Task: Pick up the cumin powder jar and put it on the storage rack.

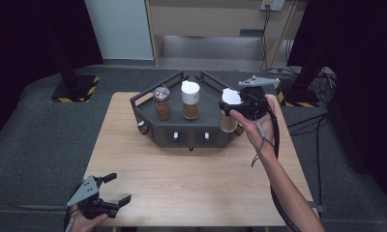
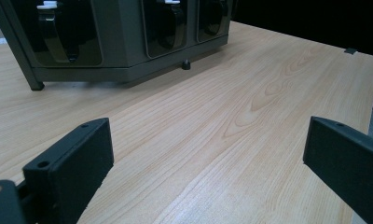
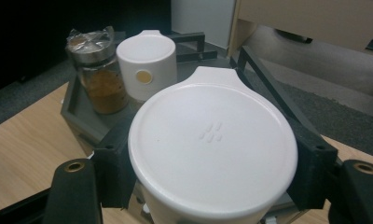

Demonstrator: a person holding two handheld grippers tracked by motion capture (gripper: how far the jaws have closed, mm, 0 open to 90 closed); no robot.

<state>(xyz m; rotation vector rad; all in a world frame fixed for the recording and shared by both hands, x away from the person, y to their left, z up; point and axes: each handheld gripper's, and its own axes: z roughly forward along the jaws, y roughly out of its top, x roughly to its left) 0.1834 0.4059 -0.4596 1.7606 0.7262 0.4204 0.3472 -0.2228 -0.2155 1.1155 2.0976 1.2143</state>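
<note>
A white-capped round spice jar with tan contents (image 1: 229, 111) is held at the right end of the dark grey angular rack (image 1: 148, 116), the right gripper (image 1: 240, 104) clamped on its cap. Left of it on the rack stand a second white-capped jar (image 1: 190, 100) and a metal-lidded glass jar (image 1: 162, 103). The left gripper (image 1: 115, 188) rests spread wide with nothing between its jaws at the near left corner of the light wooden table (image 1: 182, 183).

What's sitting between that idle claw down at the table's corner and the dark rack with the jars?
Nothing: bare wooden table runs from the left claw to the rack, seen in the left gripper view and the high view.
</note>
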